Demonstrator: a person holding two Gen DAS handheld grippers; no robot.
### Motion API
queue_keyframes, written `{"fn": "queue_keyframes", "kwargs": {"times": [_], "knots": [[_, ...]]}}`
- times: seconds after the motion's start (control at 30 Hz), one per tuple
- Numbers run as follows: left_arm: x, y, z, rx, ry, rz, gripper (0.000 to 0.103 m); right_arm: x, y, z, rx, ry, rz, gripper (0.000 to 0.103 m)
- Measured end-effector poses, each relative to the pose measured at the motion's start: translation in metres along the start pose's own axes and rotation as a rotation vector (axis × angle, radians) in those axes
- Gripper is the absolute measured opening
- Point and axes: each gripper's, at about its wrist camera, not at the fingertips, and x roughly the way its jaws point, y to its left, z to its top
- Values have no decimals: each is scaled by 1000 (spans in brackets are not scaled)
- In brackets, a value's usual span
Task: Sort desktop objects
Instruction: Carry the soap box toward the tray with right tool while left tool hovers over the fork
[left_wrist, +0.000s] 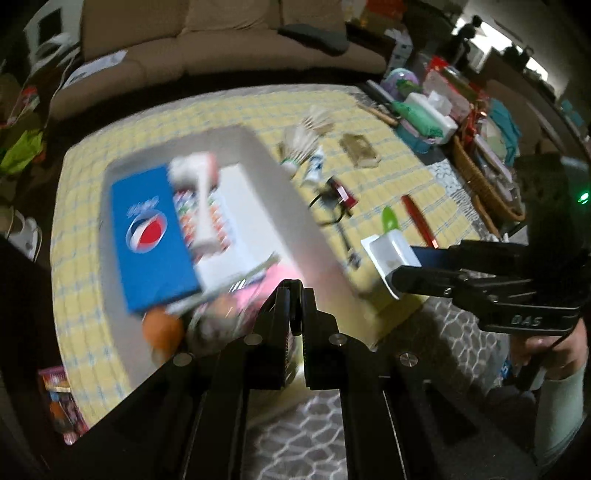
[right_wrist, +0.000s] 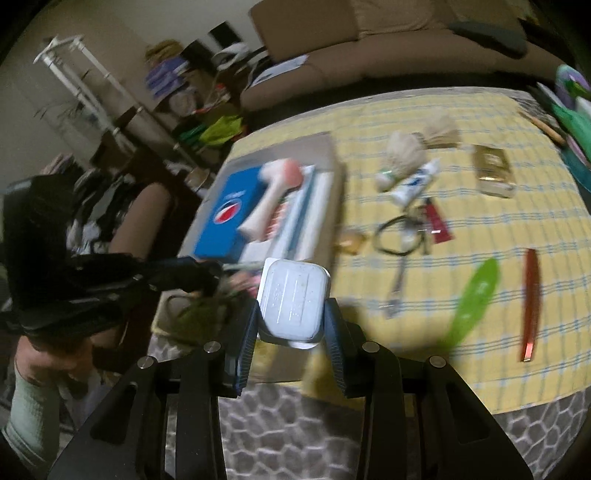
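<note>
Left gripper (left_wrist: 295, 306): its jaws are standing closed with nothing between them, hanging above the near end of the box.
Right gripper (right_wrist: 291, 321): it is gripping a white plastic tub (right_wrist: 293, 299) by its two sides, the blue pads pressing on it, just off the near edge of the table.
Box (left_wrist: 269, 173): it is sitting at the left end of the table, its long wall running toward the near edge.
Box contents: a blue Pepsi carton (left_wrist: 151, 232), a white brush (left_wrist: 201, 199) lying across a white packet, and an orange (left_wrist: 164, 328) at the near end.
Table (right_wrist: 480, 221): a yellow checked cloth is covering it up to the near edge.
Open room: the near right corner of the table is lying mostly bare, between the tub and the comb.
Loose things: a green strip (right_wrist: 472, 295) and a red comb (right_wrist: 530, 306) are lying near the right edge; a black band (right_wrist: 397, 236), a tube (right_wrist: 415, 184) and a gold packet (right_wrist: 493, 170) are lying farther back.
Far right edge: baskets and a tissue box (left_wrist: 430, 110) are crowding it.
</note>
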Motion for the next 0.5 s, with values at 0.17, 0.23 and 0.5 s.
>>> {"fn": "queue_keyframes", "kwargs": {"times": [0.17,0.23,0.5], "knots": [[-6,29,-30,-68,-7,2,6,30,43,-6,-54,62,-15,35],[-5,38,-40,-87,-8,10,6,42,53,-9,-68,85,-28,35],[2,66,-67,-152,-16,23,6,86,76,-19,-74,152,-68,35]]}}
